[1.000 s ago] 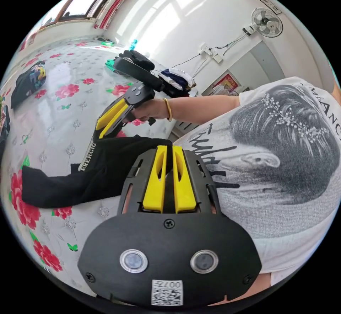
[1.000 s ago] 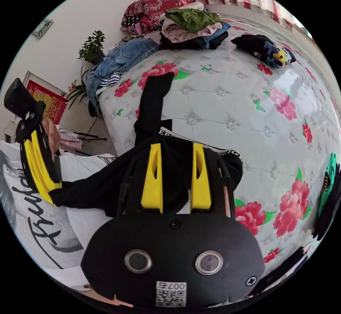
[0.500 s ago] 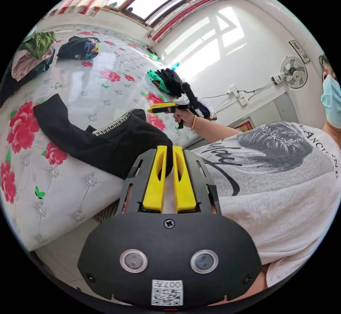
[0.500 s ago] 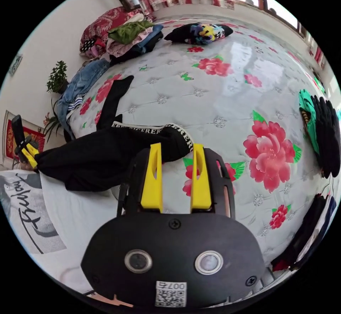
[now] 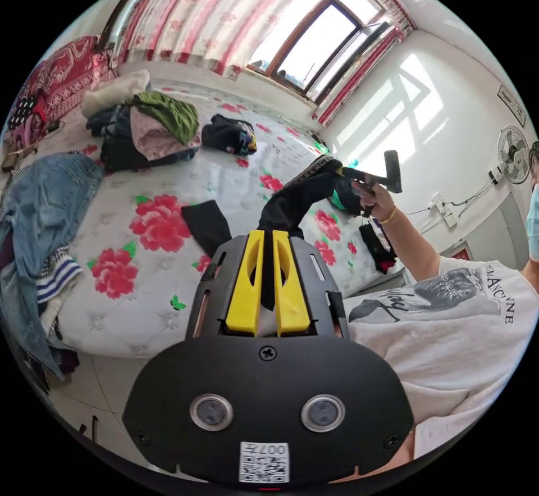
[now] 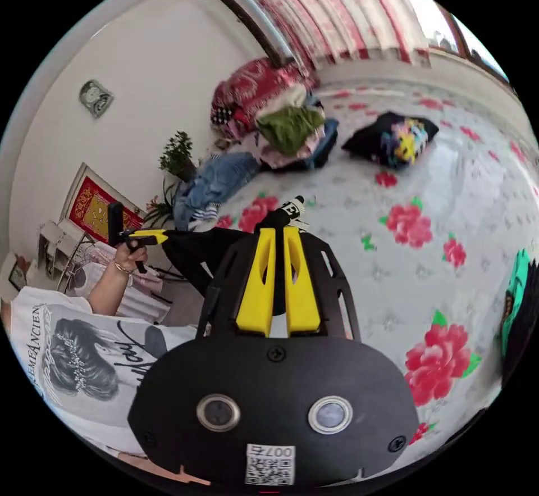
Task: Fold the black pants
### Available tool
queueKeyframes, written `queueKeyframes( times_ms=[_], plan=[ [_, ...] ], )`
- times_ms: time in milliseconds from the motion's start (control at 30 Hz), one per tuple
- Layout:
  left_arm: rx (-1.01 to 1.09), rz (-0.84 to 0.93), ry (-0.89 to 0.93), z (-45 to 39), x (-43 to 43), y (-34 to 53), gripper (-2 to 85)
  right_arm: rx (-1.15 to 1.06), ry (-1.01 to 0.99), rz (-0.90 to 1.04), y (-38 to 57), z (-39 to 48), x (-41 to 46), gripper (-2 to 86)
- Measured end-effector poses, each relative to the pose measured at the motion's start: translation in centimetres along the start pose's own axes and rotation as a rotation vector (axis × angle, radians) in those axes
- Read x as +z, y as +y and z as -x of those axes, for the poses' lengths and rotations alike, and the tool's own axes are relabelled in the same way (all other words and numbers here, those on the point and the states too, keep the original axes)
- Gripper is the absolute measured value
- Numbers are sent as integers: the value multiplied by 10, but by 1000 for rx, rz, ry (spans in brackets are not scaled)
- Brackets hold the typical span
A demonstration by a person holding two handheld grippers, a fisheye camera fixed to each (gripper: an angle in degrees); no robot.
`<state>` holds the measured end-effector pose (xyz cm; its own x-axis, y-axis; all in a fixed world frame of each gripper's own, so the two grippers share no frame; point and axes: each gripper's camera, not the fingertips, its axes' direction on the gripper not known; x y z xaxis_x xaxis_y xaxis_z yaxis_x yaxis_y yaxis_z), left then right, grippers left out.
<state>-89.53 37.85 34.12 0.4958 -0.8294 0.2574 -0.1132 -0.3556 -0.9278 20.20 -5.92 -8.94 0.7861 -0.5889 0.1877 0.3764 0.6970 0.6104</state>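
Fabric fills the narrow gap of the left tool (image 5: 268,249): its yellow jaws stand close together with black cloth pinched between them, so it is clamped on the black pants (image 5: 292,204). From there the pants rise in a taut dark band to the right tool (image 5: 352,177), which grips the far end near the lettered waistband; in the right gripper view that tool (image 6: 279,246) also has its jaws nearly together with black cloth between them and the white-lettered band just past the tips. The pants hang stretched between the two tools above the bed (image 5: 140,294), with one dark end (image 5: 206,226) trailing down onto the flowered mattress.

The pants look light and limp, a soft knit that will sag and drape wherever it is unsupported and will not hold a crease by itself. The waistband seems the firmest part and a good hold; the opposite hold, I judge, is best at the leg hems, so the length can be laid flat.

Farther off on the bed lie a pair of jeans (image 5: 45,204), a heap of mixed clothes (image 5: 151,131) and a dark folded garment with a bright print (image 5: 230,135), and behind them a curtained window (image 5: 314,41).
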Motion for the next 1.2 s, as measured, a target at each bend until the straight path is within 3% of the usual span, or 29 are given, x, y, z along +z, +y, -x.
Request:
queueKeyframes(
  times_ms=[133, 300, 367, 433, 633, 733, 1033, 1200],
  plan=[
    [160, -158, 66, -31, -51, -38, 11, -237, 59, -379, -28, 84, -169, 3],
    [402, -218, 148, -100, -36, -84, 48, -327, 330, -528, 33, 116, -274, 3],
    [391, -136, 127, -105, 2, -97, 71, -254, 495, -493, 63, 100, -285, 2],
    [341, -8, 134, -96, 49, -106, 86, -36, 627, -398, 108, 48, -284, 2],
    [60, 306, 89, -30, 188, -83, 92, 587, 603, 86, 269, -127, -216, 2],
    [-29, 419, -8, -1, 225, -74, 92, 724, 619, 221, 333, -148, -185, 2],
    [-66, 501, -198, 51, 295, -164, 108, 775, 573, 113, 350, -142, -223, 1],
    [-73, 649, -380, 70, 363, -211, 63, 779, 586, 120, 343, -135, -231, 1]
  ],
)
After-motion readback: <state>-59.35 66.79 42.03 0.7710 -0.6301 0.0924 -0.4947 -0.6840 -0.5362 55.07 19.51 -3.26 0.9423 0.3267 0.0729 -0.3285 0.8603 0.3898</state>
